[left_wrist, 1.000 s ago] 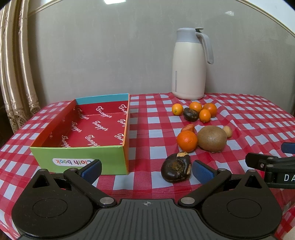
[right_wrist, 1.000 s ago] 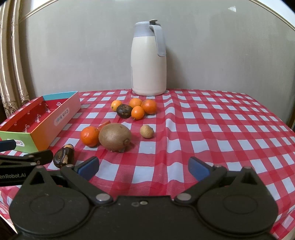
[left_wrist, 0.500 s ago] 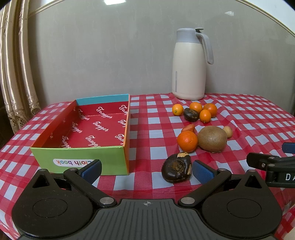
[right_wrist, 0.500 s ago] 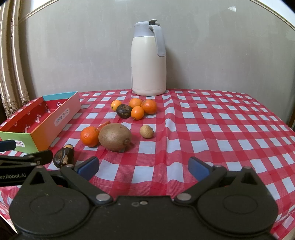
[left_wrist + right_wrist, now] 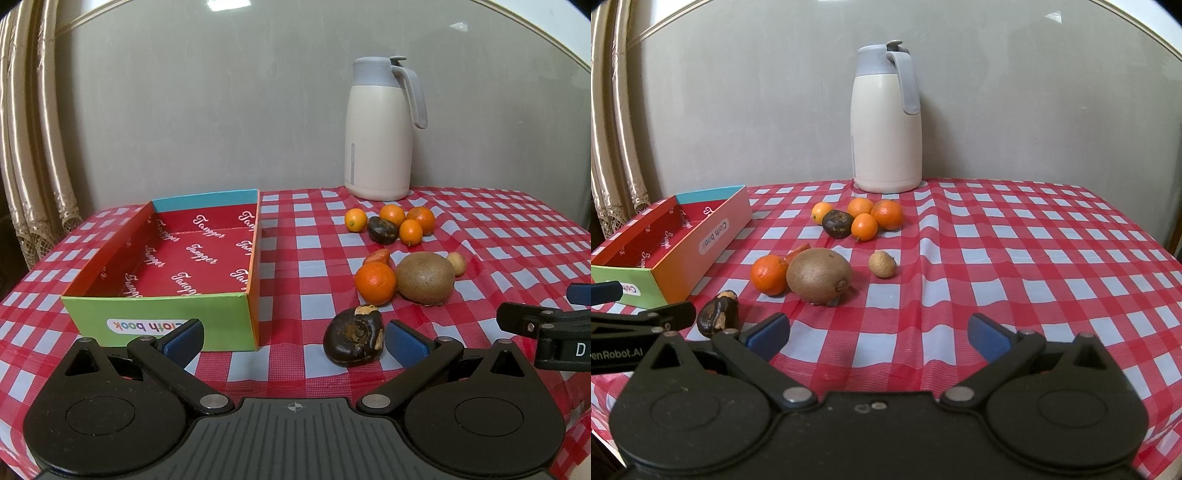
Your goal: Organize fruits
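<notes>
An open cardboard box (image 5: 159,317) with a red inside stands at the left; it also shows in the right wrist view (image 5: 713,236). Fruits lie on the checked cloth: a dark wrinkled fruit (image 5: 352,338) just inside my left gripper's right finger, an orange (image 5: 375,282), a brown kiwi (image 5: 424,278), a small tan fruit (image 5: 457,263), and a far cluster of small oranges (image 5: 412,230) with another dark fruit (image 5: 382,229). My left gripper (image 5: 293,339) is open and empty. My right gripper (image 5: 877,334) is open and empty, over bare cloth near the kiwi (image 5: 818,275).
A cream thermos jug (image 5: 380,129) stands at the back by the wall. A curtain (image 5: 26,147) hangs at the left. The table's front edge is under both grippers. The right gripper's finger (image 5: 535,323) shows at the right edge of the left view.
</notes>
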A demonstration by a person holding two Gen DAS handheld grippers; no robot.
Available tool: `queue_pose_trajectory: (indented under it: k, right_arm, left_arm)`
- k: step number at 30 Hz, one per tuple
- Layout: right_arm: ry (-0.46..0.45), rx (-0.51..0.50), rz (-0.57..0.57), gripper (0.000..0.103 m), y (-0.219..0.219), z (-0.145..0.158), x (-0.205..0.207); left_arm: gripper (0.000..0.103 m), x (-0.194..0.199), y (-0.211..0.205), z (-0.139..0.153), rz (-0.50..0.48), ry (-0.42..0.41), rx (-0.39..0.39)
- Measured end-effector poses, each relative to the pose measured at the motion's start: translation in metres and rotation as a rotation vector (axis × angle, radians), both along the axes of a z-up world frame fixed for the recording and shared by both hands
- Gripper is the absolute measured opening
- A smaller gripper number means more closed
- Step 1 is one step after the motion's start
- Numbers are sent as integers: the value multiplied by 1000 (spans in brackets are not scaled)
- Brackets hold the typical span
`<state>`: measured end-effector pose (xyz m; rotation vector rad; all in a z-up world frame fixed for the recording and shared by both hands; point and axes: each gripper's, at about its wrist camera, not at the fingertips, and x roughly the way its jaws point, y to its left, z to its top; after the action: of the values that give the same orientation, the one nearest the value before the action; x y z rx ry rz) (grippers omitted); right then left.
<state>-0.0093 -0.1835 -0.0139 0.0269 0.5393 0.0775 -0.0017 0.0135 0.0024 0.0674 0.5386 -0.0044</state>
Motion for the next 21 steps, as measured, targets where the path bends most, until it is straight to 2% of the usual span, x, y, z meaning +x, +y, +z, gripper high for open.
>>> queue_pose_trajectory:
  k: [21]
  right_arm:
    - [-7, 9, -17, 103, -1, 2, -4]
  left_arm:
    - [103, 0, -1, -1, 0, -4, 8]
